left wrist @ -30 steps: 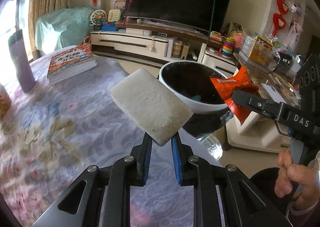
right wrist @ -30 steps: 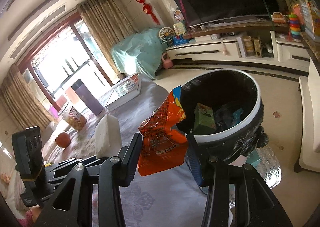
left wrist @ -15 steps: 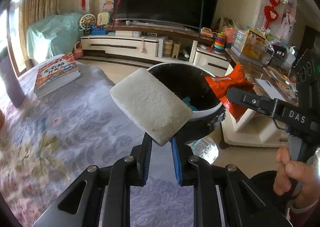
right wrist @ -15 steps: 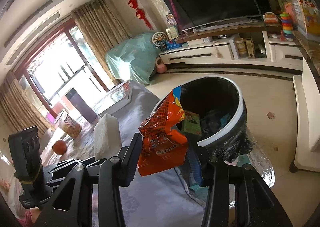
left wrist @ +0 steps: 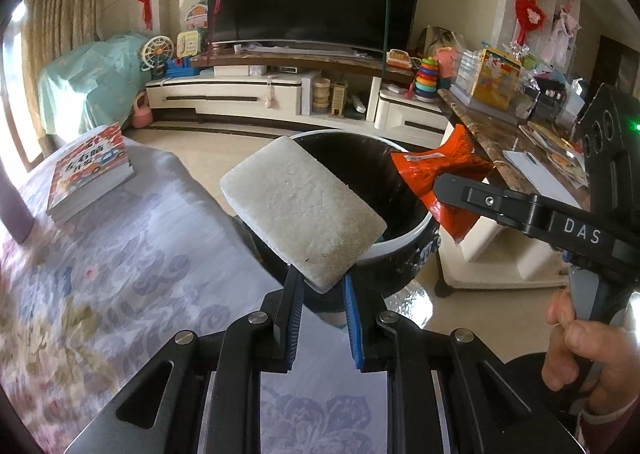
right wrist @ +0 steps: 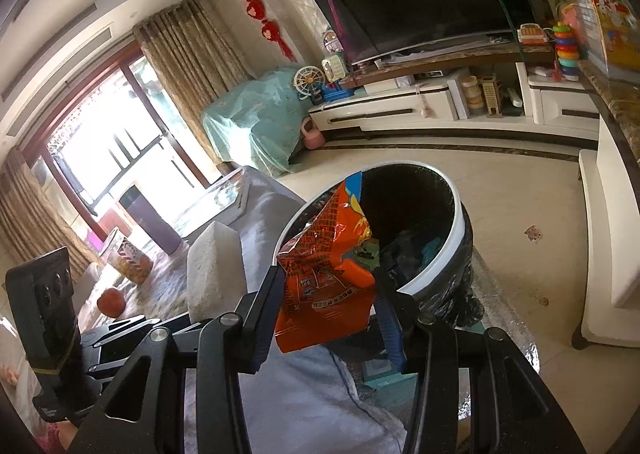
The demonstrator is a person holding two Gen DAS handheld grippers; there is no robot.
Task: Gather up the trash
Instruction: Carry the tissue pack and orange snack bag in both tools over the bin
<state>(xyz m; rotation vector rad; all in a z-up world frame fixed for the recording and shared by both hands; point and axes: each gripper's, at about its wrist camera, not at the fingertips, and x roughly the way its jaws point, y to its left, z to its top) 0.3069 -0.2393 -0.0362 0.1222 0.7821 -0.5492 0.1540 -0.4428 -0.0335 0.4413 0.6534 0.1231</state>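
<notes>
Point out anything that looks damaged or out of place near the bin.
The orange snack bag between the right gripper fingers is crumpled and torn open. On the floor past the trash bin lies a small pinkish scrap. Nothing looks spilled.

One sponge (left wrist: 302,210), one wrapper (right wrist: 326,274), one bin (right wrist: 460,230), perhaps two books (left wrist: 90,170)

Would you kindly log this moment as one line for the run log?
left claw: shut on white sponge | right claw: shut on orange snack bag | both at trash bin | nothing dropped yet
</notes>
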